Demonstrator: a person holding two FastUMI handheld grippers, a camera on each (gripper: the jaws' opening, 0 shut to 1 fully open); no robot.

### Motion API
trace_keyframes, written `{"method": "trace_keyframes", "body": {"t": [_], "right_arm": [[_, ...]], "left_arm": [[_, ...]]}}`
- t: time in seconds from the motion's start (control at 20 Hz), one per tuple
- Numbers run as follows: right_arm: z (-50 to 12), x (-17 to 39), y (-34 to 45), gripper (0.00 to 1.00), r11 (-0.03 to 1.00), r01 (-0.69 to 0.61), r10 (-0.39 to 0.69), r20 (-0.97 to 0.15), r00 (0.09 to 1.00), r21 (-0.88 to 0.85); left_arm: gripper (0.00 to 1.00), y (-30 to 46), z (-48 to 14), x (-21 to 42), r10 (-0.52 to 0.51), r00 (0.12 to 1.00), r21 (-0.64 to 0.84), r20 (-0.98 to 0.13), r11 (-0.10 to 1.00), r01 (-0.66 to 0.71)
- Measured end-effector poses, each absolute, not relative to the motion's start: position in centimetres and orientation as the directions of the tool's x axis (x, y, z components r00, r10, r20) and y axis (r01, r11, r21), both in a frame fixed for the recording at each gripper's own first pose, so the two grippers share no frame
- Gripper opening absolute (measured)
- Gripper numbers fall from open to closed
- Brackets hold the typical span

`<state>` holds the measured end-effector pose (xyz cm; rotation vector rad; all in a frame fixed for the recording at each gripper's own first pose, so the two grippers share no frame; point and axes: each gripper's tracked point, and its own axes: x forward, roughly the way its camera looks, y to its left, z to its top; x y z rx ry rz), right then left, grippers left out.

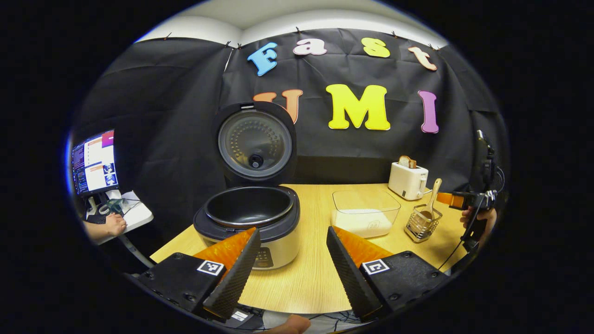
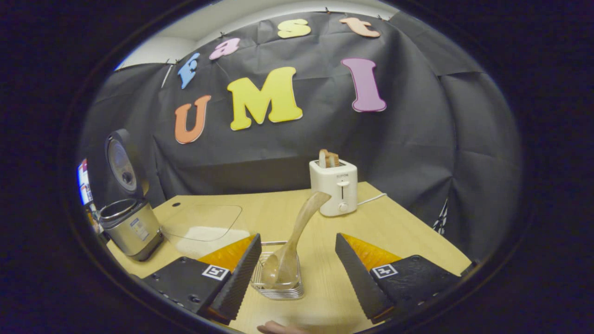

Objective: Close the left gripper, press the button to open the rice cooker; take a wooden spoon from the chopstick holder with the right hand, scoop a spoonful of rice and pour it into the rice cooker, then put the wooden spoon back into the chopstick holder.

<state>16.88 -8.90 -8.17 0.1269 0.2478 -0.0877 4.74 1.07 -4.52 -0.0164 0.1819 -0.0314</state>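
A: Why are my claws spread wide?

B: The right gripper is let go, low in the frame, lined up on the wooden spoon leaning in the chopstick holder. The left gripper hangs released too.

A: And behind?

B: The rice cooker, mid-left, stands lid-up. Its button is partly hidden. I can barely make out the rice in the clear box.
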Motion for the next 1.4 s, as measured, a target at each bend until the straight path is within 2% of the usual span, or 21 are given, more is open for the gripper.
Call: {"method": "trace_keyframes", "body": {"t": [0.15, 0.25, 0.4, 0.5, 0.55, 0.7, 0.8, 0.9, 0.95, 1.0, 1.4], "right_arm": [[-8.9, 20.0, -9.9, 0.92, 0.984, 0.124, -0.083, -0.285, 0.955, 0.126], [-9.5, 21.7, -9.3, 0.87, 0.985, 0.1, -0.05, -0.316, 0.947, 0.143], [-11.0, 23.6, -9.1, 0.61, 0.982, 0.095, -0.028, -0.367, 0.93, 0.166], [-11.3, 24.4, -8.4, 0.58, 0.983, 0.081, -0.011, -0.38, 0.925, 0.168], [-11.4, 24.6, -8.5, 0.5, 0.983, 0.087, -0.019, -0.384, 0.923, 0.161], [-11.0, 25.5, -8.3, 0.48, 0.987, 0.098, -0.044, -0.38, 0.924, 0.124], [-10.7, 25.4, -7.6, 0.19, 0.987, 0.08, -0.022, -0.381, 0.924, 0.138], [-10.4, 25.0, -6.9, 0.18, 0.987, 0.064, -0.006, -0.36, 0.933, 0.149], [-10.2, 24.7, -7.1, 0.07, 0.986, 0.092, -0.037, -0.354, 0.935, 0.141], [-9.9, 24.6, -7.0, 0.04, 0.988, 0.083, -0.034, -0.345, 0.938, 0.128], [-4.3, 21.1, -5.1, 0.03, 0.996, 0.085, -0.085, -0.212, 0.974, -0.011]], "left_arm": [[0.92, 0.4, -5.6, 5.5, -0.011, 0.98, 0.006, -0.198, 1.0, 0.012], [0.92, -0.5, -5.5, 6.2, -0.029, 0.981, -0.027, -0.192, 0.999, 0.025], [0.92, -1.3, -5.4, 7.0, -0.059, 0.978, -0.116, -0.2, 0.993, 0.036], [0.92, -1.4, -5.1, 7.5, -0.071, 0.979, -0.147, -0.19, 0.988, 0.043], [0.92, -1.4, -5.0, 7.6, -0.075, 0.979, -0.15, -0.188, 0.988, 0.047], [0.92, -1.3, -5.3, 7.6, -0.08, 0.977, -0.128, -0.197, 0.99, 0.055], [0.92, -1.1, -5.3, 7.4, -0.081, 0.978, -0.12, -0.193, 0.991, 0.059], [0.92, -1.2, -5.1, 7.3, -0.083, 0.979, -0.119, -0.188, 0.991, 0.062], [0.92, -1.0, -5.1, 7.2, -0.081, 0.979, -0.116, -0.188, 0.991, 0.06], [0.92, -1.1, -5.0, 7.1, -0.079, 0.979, -0.112, -0.188, 0.992, 0.058], [0.92, 0.5, -4.0, 6.5, -0.037, 0.987, -0.08, -0.16, 0.996, 0.024]]}}
